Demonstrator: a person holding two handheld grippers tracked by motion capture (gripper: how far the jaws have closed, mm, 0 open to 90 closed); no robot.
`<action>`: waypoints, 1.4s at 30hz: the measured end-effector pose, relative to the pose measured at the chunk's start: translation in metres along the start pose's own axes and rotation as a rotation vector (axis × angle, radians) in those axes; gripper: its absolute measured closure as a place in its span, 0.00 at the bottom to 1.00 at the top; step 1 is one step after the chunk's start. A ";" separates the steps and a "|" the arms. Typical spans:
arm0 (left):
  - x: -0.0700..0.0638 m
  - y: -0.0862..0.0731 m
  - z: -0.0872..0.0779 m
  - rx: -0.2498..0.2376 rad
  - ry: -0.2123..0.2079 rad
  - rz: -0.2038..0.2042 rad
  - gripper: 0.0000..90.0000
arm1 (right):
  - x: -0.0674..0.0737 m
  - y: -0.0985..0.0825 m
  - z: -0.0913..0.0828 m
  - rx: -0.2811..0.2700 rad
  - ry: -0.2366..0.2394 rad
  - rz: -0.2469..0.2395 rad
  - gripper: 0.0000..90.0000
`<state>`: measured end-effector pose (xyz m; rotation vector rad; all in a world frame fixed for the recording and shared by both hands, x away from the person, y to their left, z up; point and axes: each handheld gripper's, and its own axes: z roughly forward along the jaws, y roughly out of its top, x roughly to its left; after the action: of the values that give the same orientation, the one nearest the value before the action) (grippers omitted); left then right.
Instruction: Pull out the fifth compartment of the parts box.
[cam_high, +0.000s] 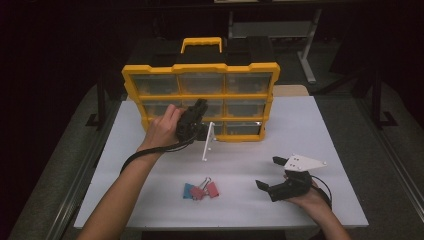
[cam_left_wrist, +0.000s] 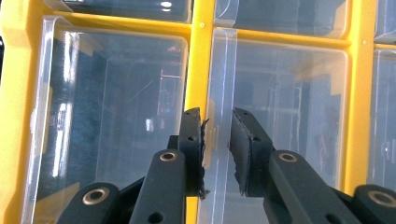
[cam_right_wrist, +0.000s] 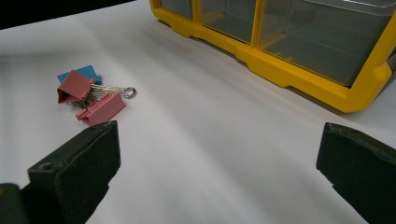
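Here the left gripper (cam_left_wrist: 217, 154) pinches the clear drawer's front lip (cam_left_wrist: 219, 93) in the yellow organizer (cam_high: 200, 95); next, pull it out. The right gripper (cam_high: 274, 174) waits, jaws apart, near 3 binder clips (cam_high: 201, 190).

The high view looks forward and down over the white table (cam_high: 300, 130). The left gripper view sits close against the yellow organiser (cam_left_wrist: 200, 70), whose clear drawer edge lies between the jaws. The right gripper view skims low across the table, with the binder clips (cam_right_wrist: 91, 95) beyond its left jaw and the organiser ahead.
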<state>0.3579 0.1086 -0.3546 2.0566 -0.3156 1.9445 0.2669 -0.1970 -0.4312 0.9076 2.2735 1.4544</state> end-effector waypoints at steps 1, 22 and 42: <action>0.000 0.000 0.000 0.000 -0.001 -0.001 0.84 | 0.000 0.000 0.000 0.000 -0.001 0.001 0.00; 0.001 0.000 0.000 0.010 -0.014 0.019 0.88 | 0.000 0.000 0.000 -0.001 0.003 -0.002 0.00; 0.002 0.001 -0.006 -0.003 -0.023 0.024 0.89 | 0.000 0.000 0.001 -0.003 0.006 0.000 0.00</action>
<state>0.3522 0.1093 -0.3522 2.0840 -0.3491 1.9345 0.2676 -0.1966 -0.4317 0.9033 2.2754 1.4622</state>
